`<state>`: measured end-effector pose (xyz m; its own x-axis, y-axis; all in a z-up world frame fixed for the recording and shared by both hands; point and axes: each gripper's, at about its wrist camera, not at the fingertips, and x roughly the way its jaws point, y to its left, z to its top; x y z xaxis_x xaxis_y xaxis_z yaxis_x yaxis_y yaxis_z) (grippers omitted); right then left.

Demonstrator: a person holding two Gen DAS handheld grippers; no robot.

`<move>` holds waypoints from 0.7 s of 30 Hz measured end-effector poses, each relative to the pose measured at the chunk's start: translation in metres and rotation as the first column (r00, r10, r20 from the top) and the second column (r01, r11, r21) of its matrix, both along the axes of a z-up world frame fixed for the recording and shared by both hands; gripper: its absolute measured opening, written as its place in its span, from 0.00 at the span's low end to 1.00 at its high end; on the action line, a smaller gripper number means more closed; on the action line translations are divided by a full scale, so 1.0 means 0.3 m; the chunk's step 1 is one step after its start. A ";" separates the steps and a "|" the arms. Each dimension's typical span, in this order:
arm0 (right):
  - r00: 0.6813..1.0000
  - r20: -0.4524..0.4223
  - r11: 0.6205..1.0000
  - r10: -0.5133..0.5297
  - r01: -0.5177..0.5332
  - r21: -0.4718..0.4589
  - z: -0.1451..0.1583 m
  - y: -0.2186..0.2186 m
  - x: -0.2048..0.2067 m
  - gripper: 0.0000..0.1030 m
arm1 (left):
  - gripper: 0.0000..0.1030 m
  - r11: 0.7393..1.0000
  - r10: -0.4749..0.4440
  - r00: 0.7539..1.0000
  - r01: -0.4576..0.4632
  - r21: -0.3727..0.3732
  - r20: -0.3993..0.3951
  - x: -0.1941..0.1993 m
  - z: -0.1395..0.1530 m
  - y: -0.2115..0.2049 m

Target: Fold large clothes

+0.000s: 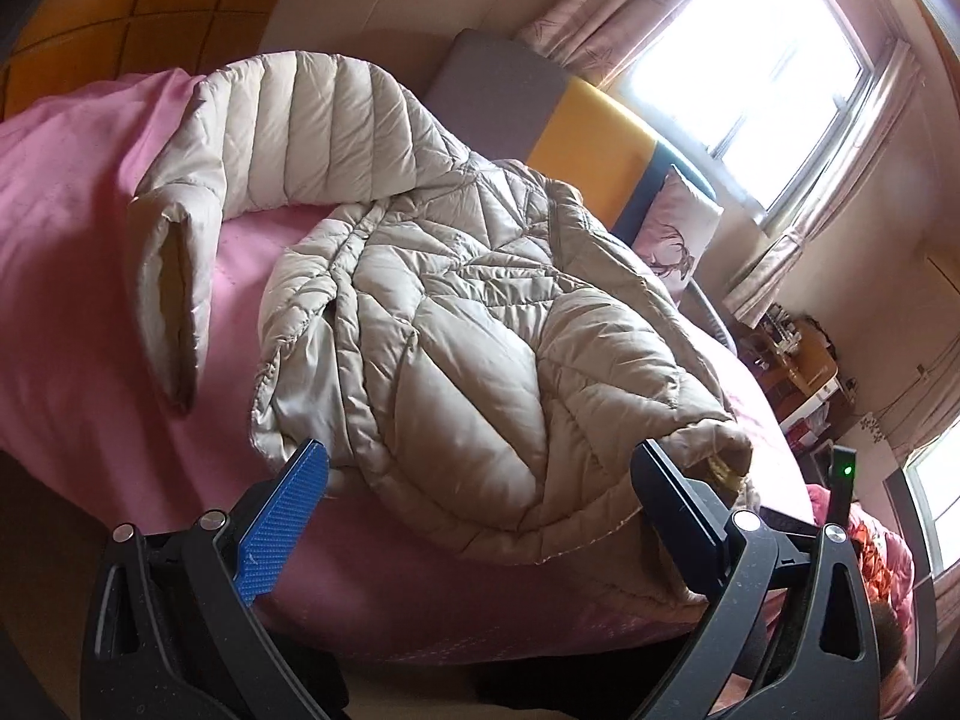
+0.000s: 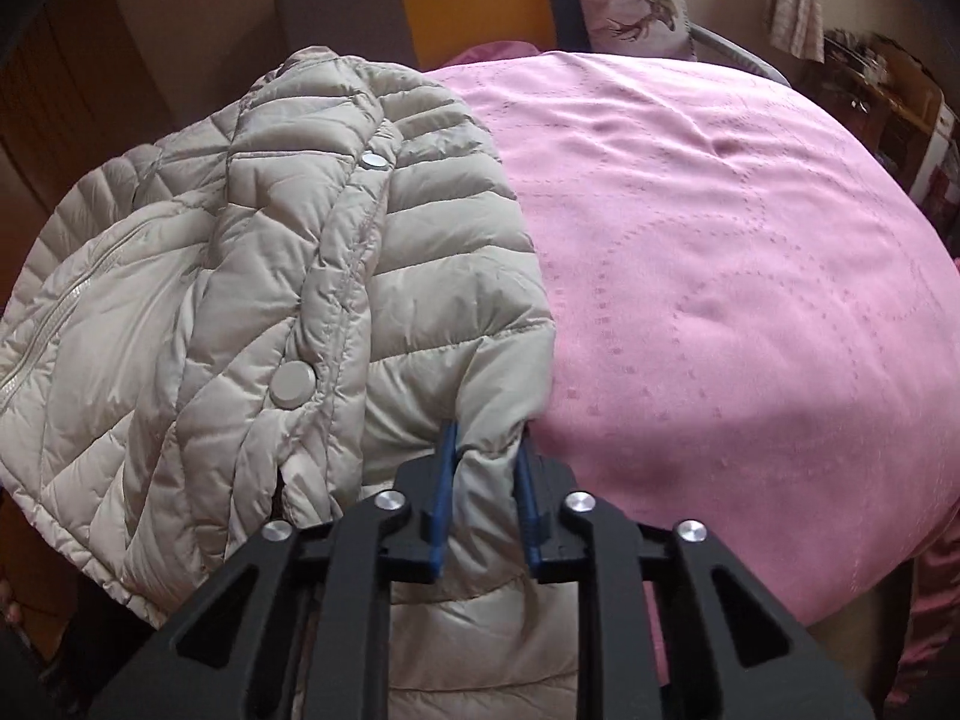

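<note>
A beige quilted down jacket (image 1: 456,330) lies spread on the pink bedspread (image 1: 72,252), one sleeve (image 1: 198,192) curling out to the left. My left gripper (image 1: 480,462) stands open and wide at the jacket's near hem, with its blue pad (image 1: 282,522) left of the fabric and nothing pinched. In the right wrist view the jacket (image 2: 240,312) shows its snap buttons and a zip. My right gripper (image 2: 486,435) is shut on a fold of the jacket's edge, and the fabric bunches between the blue pads (image 2: 447,480).
The bedspread (image 2: 750,270) stretches bare to the right of the jacket. A grey and yellow headboard (image 1: 576,126) and a deer-print pillow (image 1: 678,234) stand at the far end. Bright windows (image 1: 750,54), curtains and a cluttered shelf (image 1: 798,360) lie beyond the bed.
</note>
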<state>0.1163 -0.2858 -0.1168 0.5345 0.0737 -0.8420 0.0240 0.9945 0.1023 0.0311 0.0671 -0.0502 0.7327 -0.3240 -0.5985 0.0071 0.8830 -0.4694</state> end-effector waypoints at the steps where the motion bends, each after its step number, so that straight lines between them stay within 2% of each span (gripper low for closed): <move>1: 1.000 0.012 0.998 -0.004 0.005 -0.058 0.021 -0.008 0.005 0.10 | 0.97 1.000 0.013 1.000 -0.013 0.006 -0.003 0.001 0.000 0.002; 4: 0.997 0.066 0.971 -0.045 0.059 -0.230 0.084 -0.080 0.035 0.08 | 0.97 1.000 0.025 1.000 -0.025 -0.003 -0.001 0.013 -0.002 0.010; 6: 0.993 0.091 0.947 -0.077 0.101 -0.304 0.115 -0.150 0.075 0.07 | 0.97 1.000 0.029 1.000 -0.029 -0.004 -0.002 0.017 0.001 0.017; 10: 0.985 0.122 0.862 -0.123 0.167 -0.478 0.152 -0.294 0.177 0.06 | 0.97 1.000 0.026 1.000 -0.026 0.009 0.000 0.034 0.002 0.026; 14: 0.960 0.142 0.815 -0.242 0.280 -0.507 0.154 -0.468 0.288 0.06 | 0.97 0.998 0.036 0.999 -0.037 0.050 0.016 0.052 0.016 0.033; 15: 0.954 0.140 0.814 -0.266 0.300 -0.497 0.144 -0.505 0.314 0.06 | 0.97 0.997 0.043 0.999 -0.044 0.059 0.018 0.056 0.019 0.041; 17: 0.946 0.116 0.836 -0.301 0.321 -0.445 0.106 -0.561 0.374 0.07 | 0.97 0.996 0.057 0.998 -0.058 0.074 0.020 0.075 0.025 0.058; 18: 0.939 0.109 0.841 -0.325 0.340 -0.420 0.088 -0.579 0.390 0.22 | 0.97 0.995 0.062 0.998 -0.064 0.080 0.019 0.084 0.026 0.065; 19: 0.928 0.098 0.839 -0.360 0.368 -0.401 0.090 -0.592 0.409 0.53 | 0.97 0.993 0.067 0.998 -0.069 0.091 0.019 0.098 0.027 0.075; 20: 0.912 0.106 0.834 -0.397 0.406 -0.373 0.098 -0.593 0.407 0.67 | 0.97 0.992 0.070 0.997 -0.072 0.106 0.021 0.109 0.027 0.082; 21: 0.896 0.155 0.837 -0.417 0.445 -0.318 0.129 -0.576 0.382 0.71 | 0.97 0.988 0.074 0.997 -0.076 0.132 0.023 0.127 0.031 0.092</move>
